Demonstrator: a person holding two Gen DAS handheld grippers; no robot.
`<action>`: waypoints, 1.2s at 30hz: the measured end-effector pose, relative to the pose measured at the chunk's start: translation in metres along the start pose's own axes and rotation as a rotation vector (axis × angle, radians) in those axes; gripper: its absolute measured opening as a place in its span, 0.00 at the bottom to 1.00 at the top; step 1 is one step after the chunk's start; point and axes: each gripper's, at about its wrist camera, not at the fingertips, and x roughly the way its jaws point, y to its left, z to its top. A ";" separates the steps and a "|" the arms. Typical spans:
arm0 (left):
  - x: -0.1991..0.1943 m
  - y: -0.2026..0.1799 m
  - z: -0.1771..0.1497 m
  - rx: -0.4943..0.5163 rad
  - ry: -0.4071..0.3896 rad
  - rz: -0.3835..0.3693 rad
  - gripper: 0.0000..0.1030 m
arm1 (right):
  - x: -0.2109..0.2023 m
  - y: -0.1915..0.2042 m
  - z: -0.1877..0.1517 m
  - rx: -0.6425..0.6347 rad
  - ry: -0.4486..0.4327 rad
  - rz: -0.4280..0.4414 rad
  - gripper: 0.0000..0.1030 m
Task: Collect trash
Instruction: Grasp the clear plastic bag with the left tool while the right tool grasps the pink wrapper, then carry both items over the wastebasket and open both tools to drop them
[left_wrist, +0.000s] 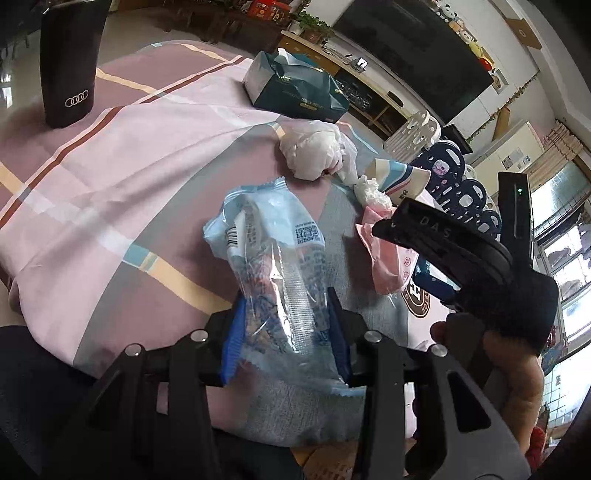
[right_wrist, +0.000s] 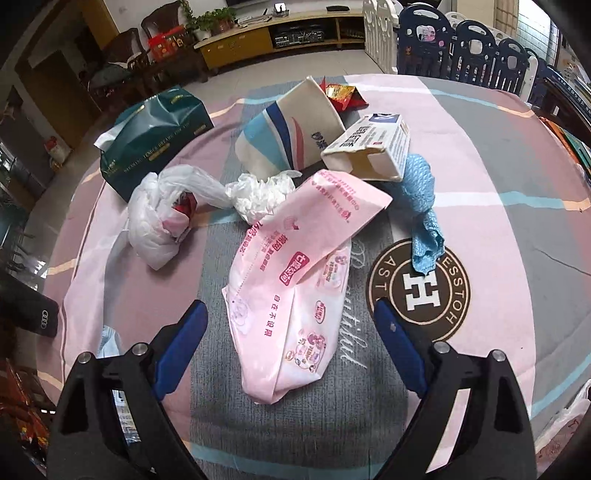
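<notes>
My left gripper (left_wrist: 286, 314) is shut on a clear blue snack wrapper (left_wrist: 273, 258) and holds it above the table. My right gripper (right_wrist: 290, 314) is open, its blue fingers on either side of a pink plastic package (right_wrist: 295, 280) lying on the cloth. That package also shows in the left wrist view (left_wrist: 384, 254). Other trash lies beyond: a knotted white bag (right_wrist: 162, 218), a crumpled white glove (right_wrist: 262, 194), a tipped paper cup (right_wrist: 291, 129), a torn white carton (right_wrist: 373, 147), a blue cloth (right_wrist: 424, 206) and a red wrapper (right_wrist: 341, 96).
A black Audi bin (left_wrist: 72, 62) stands at the far left of the left wrist view. A green tissue pack (right_wrist: 155, 136) lies at the back left. The striped tablecloth (right_wrist: 498, 184) covers the table. The right gripper's body (left_wrist: 461, 254) is close on the right.
</notes>
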 end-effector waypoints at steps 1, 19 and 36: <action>0.000 0.000 0.000 0.003 0.000 0.004 0.40 | 0.002 -0.001 -0.002 -0.006 0.008 -0.015 0.61; -0.001 -0.015 -0.007 0.095 -0.019 0.061 0.40 | -0.100 -0.072 -0.108 0.009 -0.030 -0.023 0.32; -0.007 -0.018 -0.008 0.111 -0.039 0.047 0.40 | -0.095 -0.066 -0.115 -0.006 -0.018 -0.037 0.32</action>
